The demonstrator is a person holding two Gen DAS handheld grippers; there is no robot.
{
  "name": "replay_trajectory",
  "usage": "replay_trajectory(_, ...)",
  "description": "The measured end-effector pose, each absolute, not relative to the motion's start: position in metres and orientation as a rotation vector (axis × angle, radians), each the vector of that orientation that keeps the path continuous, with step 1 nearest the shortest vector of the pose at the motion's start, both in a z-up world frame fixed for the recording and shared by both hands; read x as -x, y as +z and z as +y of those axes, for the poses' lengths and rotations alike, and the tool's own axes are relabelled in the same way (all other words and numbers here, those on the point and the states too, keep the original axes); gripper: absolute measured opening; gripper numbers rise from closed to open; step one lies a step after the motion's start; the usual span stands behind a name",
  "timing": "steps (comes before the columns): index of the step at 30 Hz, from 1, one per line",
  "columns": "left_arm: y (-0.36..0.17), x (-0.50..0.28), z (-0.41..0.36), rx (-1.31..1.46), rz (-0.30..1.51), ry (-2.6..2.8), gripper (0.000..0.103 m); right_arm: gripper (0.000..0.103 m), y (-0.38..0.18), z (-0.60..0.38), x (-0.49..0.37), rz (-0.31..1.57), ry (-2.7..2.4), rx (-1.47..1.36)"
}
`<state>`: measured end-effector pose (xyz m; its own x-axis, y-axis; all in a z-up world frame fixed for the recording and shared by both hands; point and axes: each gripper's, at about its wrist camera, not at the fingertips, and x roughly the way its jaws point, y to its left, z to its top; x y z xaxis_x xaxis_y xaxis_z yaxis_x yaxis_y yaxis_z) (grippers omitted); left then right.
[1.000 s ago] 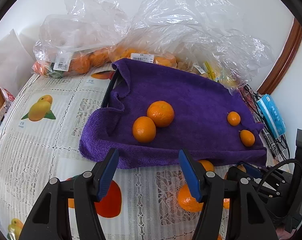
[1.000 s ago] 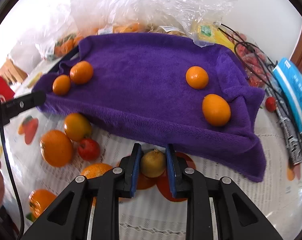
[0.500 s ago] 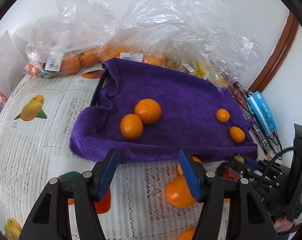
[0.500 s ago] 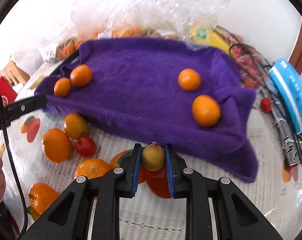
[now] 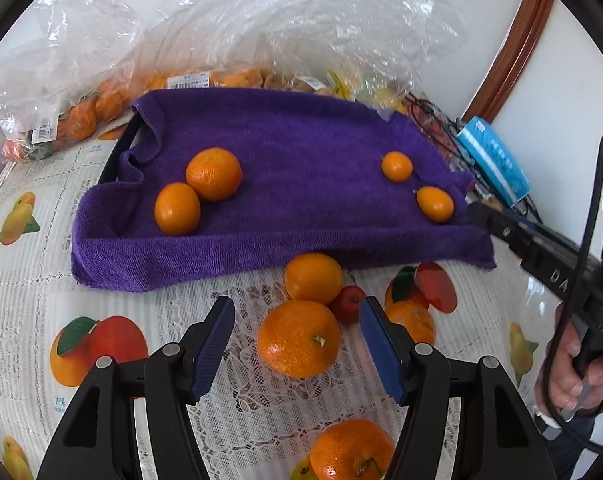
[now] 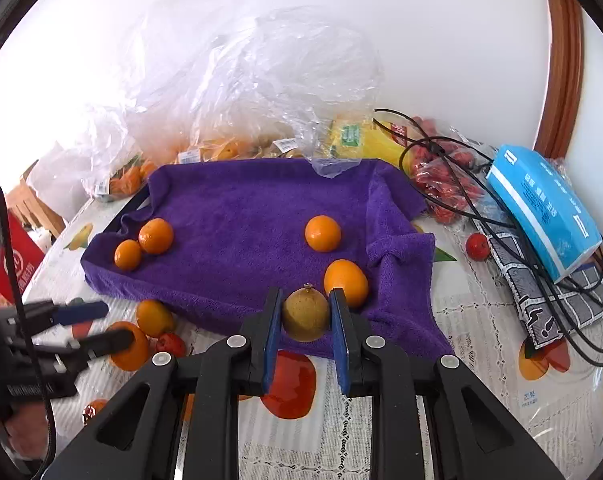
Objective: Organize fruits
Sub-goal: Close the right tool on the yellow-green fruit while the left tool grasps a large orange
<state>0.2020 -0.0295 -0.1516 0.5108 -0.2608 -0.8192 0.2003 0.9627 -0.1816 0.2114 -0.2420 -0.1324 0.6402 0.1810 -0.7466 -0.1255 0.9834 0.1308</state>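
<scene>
Now yellowish fruit [image 6: 305, 313] between right tongs [image 6: 305, 334]

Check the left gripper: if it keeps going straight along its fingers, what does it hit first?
Probably the big orange on the tablecloth, between the open, empty left gripper fingers. Depth is uncertain; a smaller orange lies just beyond it.

left tool [image 5: 297, 346] now straddles a big orange [image 5: 299, 338].

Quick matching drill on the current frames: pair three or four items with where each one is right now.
Items:
1. brown fruit
2. blue box
3. small red fruit
4. two orange pairs

Places:
A. on the purple towel
B. between the right gripper fingers
C. on the cables, right of the towel
D. on the tablecloth, touching a big orange

Pairs: 1-B, 2-C, 3-D, 4-A
</scene>
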Motion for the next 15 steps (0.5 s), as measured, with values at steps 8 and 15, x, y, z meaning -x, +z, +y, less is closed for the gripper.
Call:
replay_trajectory(8,-0.164,-0.201,-0.041,-0.013,1.052,-0.274,0.06,0.023,-0.135,-0.245,-0.213,0.859,0.163,-0.089)
replay_trajectory(15,-0.167,-0.198,-0.046,-0.062,1.06,-0.265,0.043,0.023,-0.137,-0.246,-0.215,0.863,0.156,-0.099)
